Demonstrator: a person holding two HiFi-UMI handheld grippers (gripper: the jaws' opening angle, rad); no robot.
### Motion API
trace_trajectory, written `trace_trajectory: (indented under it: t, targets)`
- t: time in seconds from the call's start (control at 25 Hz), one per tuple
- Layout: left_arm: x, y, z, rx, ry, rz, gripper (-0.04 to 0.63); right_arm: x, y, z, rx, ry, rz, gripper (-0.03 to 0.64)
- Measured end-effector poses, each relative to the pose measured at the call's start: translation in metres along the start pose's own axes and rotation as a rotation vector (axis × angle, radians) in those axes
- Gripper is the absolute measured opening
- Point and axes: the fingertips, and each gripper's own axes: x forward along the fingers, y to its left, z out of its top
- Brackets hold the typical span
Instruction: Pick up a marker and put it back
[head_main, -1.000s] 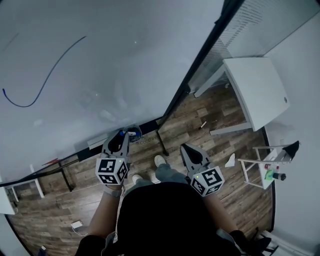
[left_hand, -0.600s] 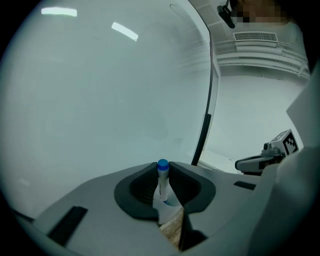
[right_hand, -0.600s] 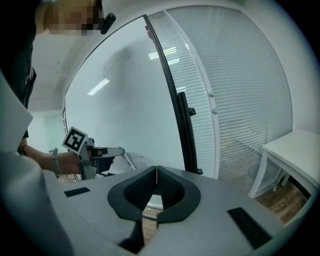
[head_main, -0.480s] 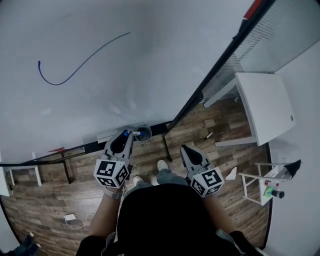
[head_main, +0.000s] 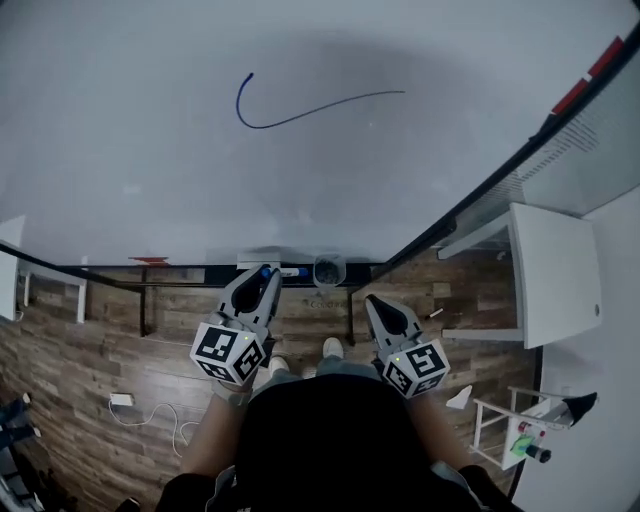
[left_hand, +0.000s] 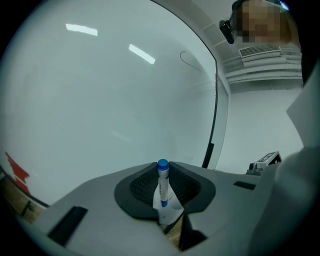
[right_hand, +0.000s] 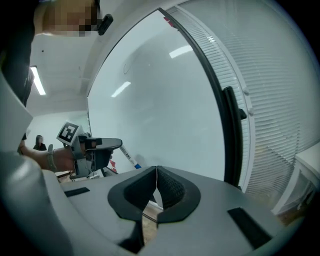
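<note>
A white marker (left_hand: 162, 186) with a blue cap is clamped upright between the pads of my left gripper (left_hand: 162, 175). In the head view the left gripper (head_main: 262, 278) is just below the whiteboard (head_main: 300, 190), its marker (head_main: 268, 272) close to the ledge and left of a clear cup (head_main: 328, 270). My right gripper (head_main: 375, 304) hangs to the right of the cup, away from the board. Its jaws are pressed together with nothing between them (right_hand: 156, 176). The right gripper view also shows the left gripper (right_hand: 97, 148) with the marker (right_hand: 129, 158) sticking out.
A curved blue line (head_main: 300, 116) is drawn on the whiteboard. A red strip (head_main: 150, 261) lies on the ledge at left. A white table (head_main: 555, 275) stands to the right, a small stand (head_main: 510, 432) at lower right, and a cable (head_main: 130, 402) on the wood floor.
The head view has swung so the whiteboard now faces squarely and the blue line sits near the top centre. Both grippers keep their places by the ledge, the left still holding the marker.
</note>
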Motion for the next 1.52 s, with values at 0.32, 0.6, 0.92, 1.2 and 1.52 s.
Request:
trace_trajectory:
  t: [0.32, 0.6, 0.92, 1.2, 1.52]
  targets:
    - [-0.089, 0.051, 0.008, -0.026, -0.041, 0.212, 0.081, 0.054, 0.077, 0.01, -0.074, 0.032, 0.24, 0.029]
    - [-0.173, 0.081, -0.006, -0.061, -0.059, 0.403, 0.08, 0.088, 0.147, 0.008, -0.13, 0.063, 0.438, 0.029]
    - [-0.233, 0.09, -0.026, -0.077, -0.054, 0.535, 0.081, 0.102, 0.201, 0.003, -0.172, 0.079, 0.578, 0.029]
    - [-0.256, 0.087, -0.035, -0.071, -0.047, 0.581, 0.08, 0.1, 0.219, -0.002, -0.186, 0.091, 0.623, 0.029]
    - [-0.261, 0.084, -0.041, -0.072, -0.033, 0.582, 0.08, 0.095, 0.22, -0.008, -0.174, 0.096, 0.612, 0.029]
